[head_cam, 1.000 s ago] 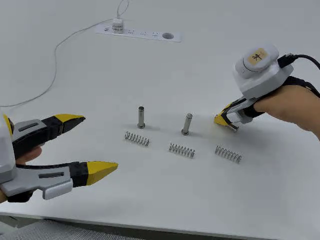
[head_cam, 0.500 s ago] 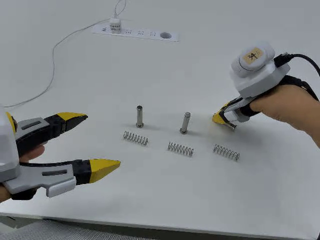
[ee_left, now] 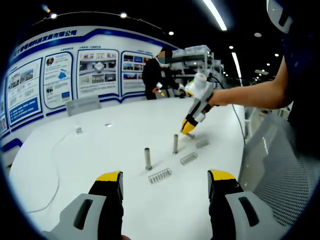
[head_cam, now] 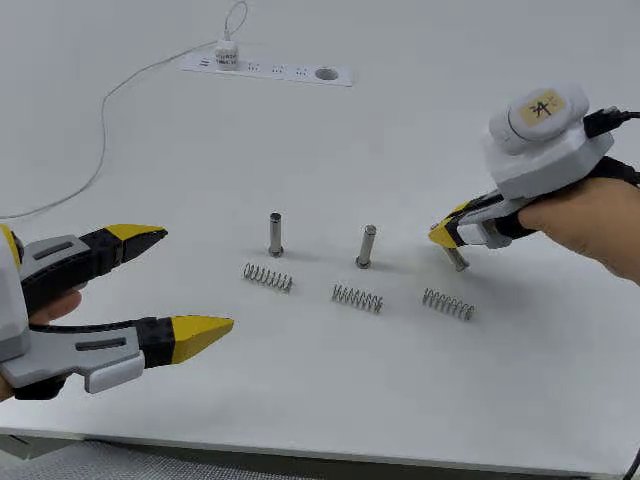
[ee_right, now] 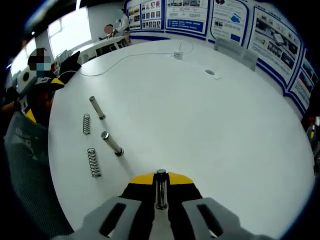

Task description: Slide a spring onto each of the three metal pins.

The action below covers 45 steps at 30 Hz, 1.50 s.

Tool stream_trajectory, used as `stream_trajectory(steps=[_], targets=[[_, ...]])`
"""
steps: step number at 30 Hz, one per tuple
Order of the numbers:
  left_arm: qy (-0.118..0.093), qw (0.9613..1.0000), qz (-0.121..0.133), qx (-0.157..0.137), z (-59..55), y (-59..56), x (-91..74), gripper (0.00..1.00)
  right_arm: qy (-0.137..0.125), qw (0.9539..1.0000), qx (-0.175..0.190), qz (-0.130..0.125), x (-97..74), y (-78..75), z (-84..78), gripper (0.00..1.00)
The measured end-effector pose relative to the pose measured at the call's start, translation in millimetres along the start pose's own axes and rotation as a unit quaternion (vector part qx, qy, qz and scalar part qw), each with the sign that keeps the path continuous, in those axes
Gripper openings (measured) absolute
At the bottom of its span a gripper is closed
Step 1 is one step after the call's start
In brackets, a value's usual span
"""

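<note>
Head view: my left tongs (head_cam: 198,280) hang at the near left above the white table (head_cam: 330,400), spread wide with nothing between the yellow tips. My right tongs (head_cam: 445,236) are over at the right, closed on the third pin (head_cam: 456,259). It sticks out below the tips at a tilt, its lower end close to the table, and I cannot tell whether it touches. Two more pins stand upright in the middle of the table, the left pin (head_cam: 275,233) and the middle pin (head_cam: 366,246), well apart from each other and both bare. Just nearer to me three springs lie on their sides in a row: the left spring (head_cam: 267,277) by the foot of the left pin, the middle spring (head_cam: 357,298) near the foot of the middle pin, and the right spring (head_cam: 447,304) just near of the held pin — none of them touches a pin. At the far side lies a power strip (head_cam: 265,68), its white cable (head_cam: 104,120) trailing off to the left. In the right gripper view the third pin sits along the midline between the closed jaws, with the two standing pins and two springs off to the left. In the left gripper view my jaws stand far apart — the pins and springs lie ahead of them, the right tongs beyond.
</note>
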<state>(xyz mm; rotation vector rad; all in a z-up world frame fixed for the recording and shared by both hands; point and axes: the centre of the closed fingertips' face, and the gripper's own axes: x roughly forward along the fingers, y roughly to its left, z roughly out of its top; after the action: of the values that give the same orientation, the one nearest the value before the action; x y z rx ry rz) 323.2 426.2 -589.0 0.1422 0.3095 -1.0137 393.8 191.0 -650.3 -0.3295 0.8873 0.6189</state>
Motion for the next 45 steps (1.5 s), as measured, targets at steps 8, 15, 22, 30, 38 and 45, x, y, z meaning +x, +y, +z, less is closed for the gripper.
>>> stream_trajectory(steps=[8,15,22,30,38,45], targets=[[0.000,1.0000,-0.002,0.005,2.6,-0.6,0.0,0.70,-0.034,0.9994,0.007,-0.003,-12.9,6.9,2.7,0.09],[0.000,1.0000,-0.002,0.008,5.0,-1.7,-0.6,0.70,-0.046,0.9989,0.008,-0.005,-21.8,11.9,2.1,0.09],[-0.001,0.9999,-0.002,0.010,6.4,-3.2,-2.0,0.70,-0.049,0.9987,0.012,-0.006,-29.3,15.1,-3.6,0.09],[-0.001,0.9999,-0.002,0.012,7.7,-4.3,-2.9,0.70,-0.053,0.9985,0.007,-0.007,-34.1,16.2,-12.9,0.09],[-0.003,0.9999,-0.005,0.015,10.3,-8.1,-1.5,0.70,-0.053,0.9985,-0.005,-0.009,-32.7,16.7,-13.4,0.09],[-0.004,0.9999,-0.003,0.014,9.5,-7.5,-3.4,0.70,-0.057,0.9983,-0.006,-0.009,-33.8,17.2,-13.1,0.12]])
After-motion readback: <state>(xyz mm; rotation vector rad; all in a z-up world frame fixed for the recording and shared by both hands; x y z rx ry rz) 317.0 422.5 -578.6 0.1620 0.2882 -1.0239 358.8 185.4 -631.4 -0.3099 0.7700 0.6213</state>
